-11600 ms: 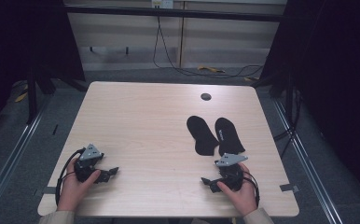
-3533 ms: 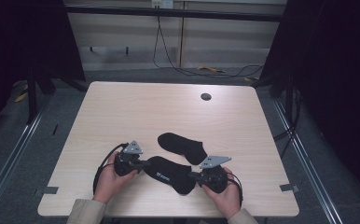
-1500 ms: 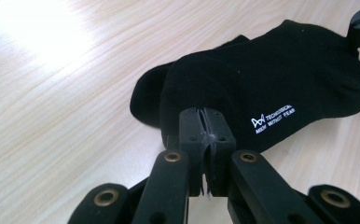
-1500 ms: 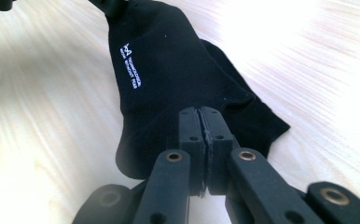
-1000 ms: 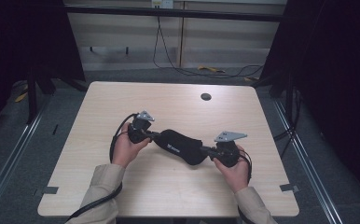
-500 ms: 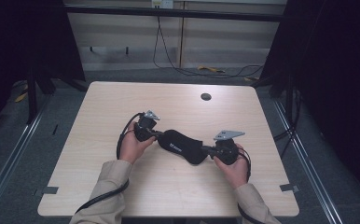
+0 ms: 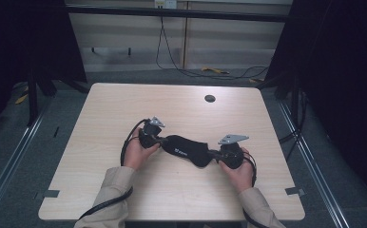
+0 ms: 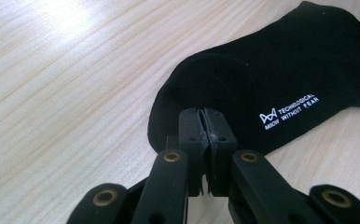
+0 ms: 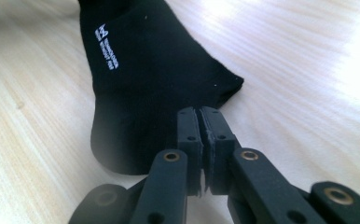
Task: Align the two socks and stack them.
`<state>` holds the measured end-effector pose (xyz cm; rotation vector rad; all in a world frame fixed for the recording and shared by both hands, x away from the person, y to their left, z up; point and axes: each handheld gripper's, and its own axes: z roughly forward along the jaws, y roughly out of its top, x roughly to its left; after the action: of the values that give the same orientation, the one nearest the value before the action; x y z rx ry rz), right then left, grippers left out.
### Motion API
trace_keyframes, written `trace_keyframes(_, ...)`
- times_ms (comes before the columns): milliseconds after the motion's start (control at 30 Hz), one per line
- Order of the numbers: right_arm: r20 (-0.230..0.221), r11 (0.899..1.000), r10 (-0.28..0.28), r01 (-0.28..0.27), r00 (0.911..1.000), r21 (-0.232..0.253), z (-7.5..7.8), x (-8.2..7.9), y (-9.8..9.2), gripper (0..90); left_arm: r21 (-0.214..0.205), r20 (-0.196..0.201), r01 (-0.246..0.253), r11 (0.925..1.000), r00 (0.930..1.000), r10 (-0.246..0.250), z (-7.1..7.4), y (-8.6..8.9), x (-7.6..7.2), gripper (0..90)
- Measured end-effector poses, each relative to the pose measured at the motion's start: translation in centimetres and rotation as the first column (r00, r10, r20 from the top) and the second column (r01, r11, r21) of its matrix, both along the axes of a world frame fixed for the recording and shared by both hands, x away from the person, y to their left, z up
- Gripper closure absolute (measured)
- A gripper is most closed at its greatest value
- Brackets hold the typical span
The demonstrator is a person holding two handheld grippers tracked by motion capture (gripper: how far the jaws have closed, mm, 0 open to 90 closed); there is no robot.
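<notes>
Both tongs, left (image 8: pixel 200 112) & right (image 9: pixel 199 111), clamped on sock (image 7: pixel 187 148) ends; I keep tension even, lay it flat mid-desk (image 7: pixel 101 118).

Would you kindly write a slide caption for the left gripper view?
Left tongs shut on the edge of a black sock with white lettering, lying on a light wooden table.

a black sock (image 7: pixel 187 149) lies flat on a light wooden table (image 7: pixel 124 104), stretched out lengthwise, near the middle of the table's front half. small white lettering and a logo (image 8: pixel 287 112) are printed on its upper face. both ends are pinched. whether a second sock lies beneath it cannot be told.
</notes>
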<state>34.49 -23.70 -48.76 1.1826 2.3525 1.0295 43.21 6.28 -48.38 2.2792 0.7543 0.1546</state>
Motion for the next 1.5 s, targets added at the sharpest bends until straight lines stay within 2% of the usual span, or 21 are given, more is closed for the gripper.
trace_keyframes(100, 0.019, 1.000, -0.022, 0.022, 0.9996, -0.001, 0.3, -0.1, -0.1, 80.8, 0.003, 0.010, -0.001, 1.0000, 1.0000, 0.001, 0.1, 0.0, -0.1, 87.0)
trace_keyframes(200, 0.059, 1.000, -0.028, 0.029, 0.9979, -0.011, 0.8, -0.1, -0.1, 78.9, 0.003, 0.010, -0.006, 1.0000, 0.9999, 0.006, 0.1, 0.1, -0.1, 87.0)
trace_keyframes(300, 0.067, 1.000, -0.017, 0.018, 0.9976, -0.012, 1.1, -0.1, 0.0, 84.0, 0.001, 0.012, -0.005, 1.0000, 0.9999, 0.005, 0.0, 0.1, -0.1, 86.9)
trace_keyframes(367, 0.060, 0.999, 0.030, -0.029, 0.9978, -0.014, 1.0, -0.2, 0.4, 87.7, 0.005, 0.012, -0.003, 1.0000, 0.9999, 0.003, 0.0, 0.0, -0.2, 86.8)
trace_keyframes(433, 0.052, 0.997, 0.064, -0.062, 0.9966, -0.046, 0.6, -0.2, 1.1, 89.2, 0.009, 0.016, -0.003, 1.0000, 0.9999, 0.003, 0.0, -0.1, -0.2, 86.7)
trace_keyframes(533, 0.032, 0.996, 0.058, -0.055, 0.9978, -0.075, -0.3, 0.0, 1.4, 89.4, 0.014, 0.014, -0.005, 0.9999, 0.9999, 0.005, -0.1, -0.1, -0.2, 86.8)
trace_keyframes(733, 0.022, 0.992, 0.089, -0.087, 0.9958, -0.093, -0.6, -0.6, 1.7, 89.5, 0.024, 0.011, 0.012, 0.9996, 0.9999, -0.012, -0.2, 0.2, -1.4, 86.7)
trace_keyframes(767, 0.016, 0.992, 0.093, -0.091, 0.9955, -0.089, -0.6, -0.8, 1.7, 89.5, 0.015, 0.009, 0.014, 0.9998, 0.9999, -0.014, -0.1, 0.4, -1.7, 86.4)
trace_keyframes(800, 0.016, 0.991, 0.099, -0.097, 0.9950, -0.087, -0.6, -1.0, 1.7, 89.5, 0.010, 0.011, 0.011, 0.9999, 0.9999, -0.011, 0.1, 0.7, -2.1, 85.7)
trace_keyframes(867, 0.008, 0.991, 0.102, -0.100, 0.9948, -0.093, -0.5, -1.3, 1.7, 89.5, -0.034, 0.048, -0.029, 0.9990, 0.9984, 0.031, 0.5, 1.4, -2.2, 77.9)
trace_keyframes(900, 0.008, 0.991, 0.102, -0.100, 0.9948, -0.093, -0.5, -1.3, 1.7, 89.5, -0.034, 0.048, -0.029, 0.9990, 0.9984, 0.031, 0.5, 1.4, -2.2, 75.8)
trace_keyframes(933, 0.010, 0.991, 0.097, -0.096, 0.9952, -0.092, -0.5, -1.5, 1.7, 89.5, -0.059, 0.077, -0.057, 0.9966, 0.9952, 0.061, 0.9, 2.0, -2.1, 73.8)
trace_keyframes(967, 0.014, 0.991, 0.096, -0.094, 0.9953, -0.090, -0.5, -1.6, 1.6, 89.5, -0.059, 0.077, -0.057, 0.9966, 0.9952, 0.061, 0.9, 2.0, -2.1, 71.6)
trace_keyframes(1000, 0.016, 0.991, 0.095, -0.093, 0.9953, -0.092, -0.5, -1.6, 1.6, 89.5, -0.054, 0.091, -0.082, 0.9952, 0.9921, 0.087, 1.4, 2.4, -1.9, 72.1)
trace_keyframes(1100, 0.015, 0.991, 0.098, -0.097, 0.9950, -0.091, -0.5, -1.6, 1.7, 89.6, -0.055, 0.086, -0.077, 0.9955, 0.9929, 0.081, 1.3, 2.3, -1.6, 72.6)
trace_keyframes(1267, 0.015, 0.993, 0.098, -0.097, 0.9950, -0.072, -0.7, -1.5, 1.5, 89.5, -0.001, 0.038, -0.043, 0.9991, 0.9983, 0.043, -0.7, 0.4, -0.8, 73.0)
trace_keyframes(1300, 0.016, 0.992, 0.099, -0.098, 0.9950, -0.074, -0.7, -1.5, 1.5, 89.5, 0.003, 0.028, -0.043, 0.9991, 0.9987, 0.043, -1.0, 0.3, -0.8, 75.7)
trace_keyframes(1333, 0.017, 0.992, 0.100, -0.099, 0.9948, -0.074, -0.7, -1.5, 1.5, 89.5, -0.010, 0.015, -0.044, 0.9990, 0.9989, 0.044, -1.3, 0.2, -0.8, 78.7)
trace_keyframes(1367, 0.016, 0.993, 0.096, -0.095, 0.9952, -0.075, -0.7, -1.6, 1.5, 89.5, -0.016, 0.006, -0.045, 0.9989, 0.9990, 0.045, -1.3, 0.2, -0.8, 82.2)
trace_keyframes(1433, 0.012, 0.994, 0.092, -0.091, 0.9957, -0.066, -0.7, -1.6, 1.4, 89.5, 0.000, 0.007, -0.051, 0.9987, 0.9987, 0.051, -1.0, 0.2, -0.7, 84.6)
trace_keyframes(1500, 0.014, 0.994, 0.094, -0.093, 0.9955, -0.060, -0.7, -1.5, 1.3, 89.6, -0.009, 0.027, -0.062, 0.9981, 0.9977, 0.062, -0.4, 0.4, -0.7, 85.8)
